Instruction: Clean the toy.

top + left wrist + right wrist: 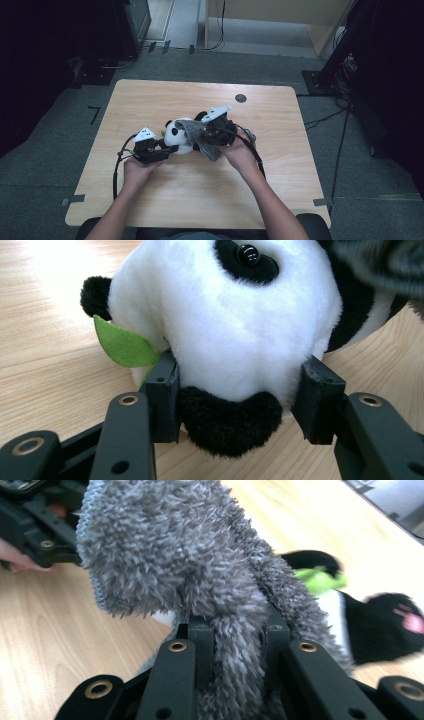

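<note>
Two grippers, one plush panda [179, 136] near the middle of the wooden table [150, 100], a bit toward 6 o'clock. The left gripper [239, 390] is clamped on the panda's head, pads squeezing in from 9 and 3 o'clock around the black snout — my guess is that's just to pin the toy so it can't slide or roll. The right gripper [236, 645] is pinched tight on a fuzzy grey cloth [175, 550], which drapes over the panda's body from about 2 o'clock. Looks like it's dressing or wrapping the toy — one hand anchors, the other pulls fabric across. A green felt leaf [122, 345] pokes out by the left jaw, not caught in it.
</note>
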A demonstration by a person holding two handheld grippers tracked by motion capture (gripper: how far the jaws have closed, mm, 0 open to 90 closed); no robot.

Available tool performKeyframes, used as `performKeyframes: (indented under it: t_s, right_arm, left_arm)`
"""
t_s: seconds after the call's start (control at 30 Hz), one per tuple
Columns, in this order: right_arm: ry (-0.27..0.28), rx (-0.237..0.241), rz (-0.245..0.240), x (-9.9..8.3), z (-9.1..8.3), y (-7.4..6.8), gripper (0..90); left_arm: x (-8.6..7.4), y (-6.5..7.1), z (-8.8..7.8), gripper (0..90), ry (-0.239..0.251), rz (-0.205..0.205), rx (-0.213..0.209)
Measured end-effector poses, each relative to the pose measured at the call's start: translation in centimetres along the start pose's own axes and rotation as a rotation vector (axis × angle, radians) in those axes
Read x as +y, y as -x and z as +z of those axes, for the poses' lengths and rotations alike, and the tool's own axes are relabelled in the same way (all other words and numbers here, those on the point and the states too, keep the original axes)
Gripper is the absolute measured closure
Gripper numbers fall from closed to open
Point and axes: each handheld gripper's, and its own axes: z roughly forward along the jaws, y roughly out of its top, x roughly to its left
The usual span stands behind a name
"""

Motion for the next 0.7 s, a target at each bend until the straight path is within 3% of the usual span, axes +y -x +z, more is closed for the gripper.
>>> performKeyframes:
  t_s: [0.2,0.3,0.47,0.7]
  right_arm:
    - [0.037,-0.026,0.053,-0.5,-1.2,1.3,75.4]
    - [0.064,0.022,0.093,-0.2,-1.4,1.3,75.8]
    - [0.125,0.055,0.072,1.8,-1.0,-0.2,75.1]
    - [0.104,0.062,0.032,4.4,2.3,-1.7,72.4]
  left_arm:
    - [0.0,0.1,0.0,45.6,0.005,0.001,0.004]
    - [0.0,0.1,0.0,45.4,0.001,-0.003,0.009]
    - [0.1,0.2,0.0,45.4,0.002,0.0,0.015]
    - [0.1,0.3,-0.1,45.3,0.001,0.01,0.018]
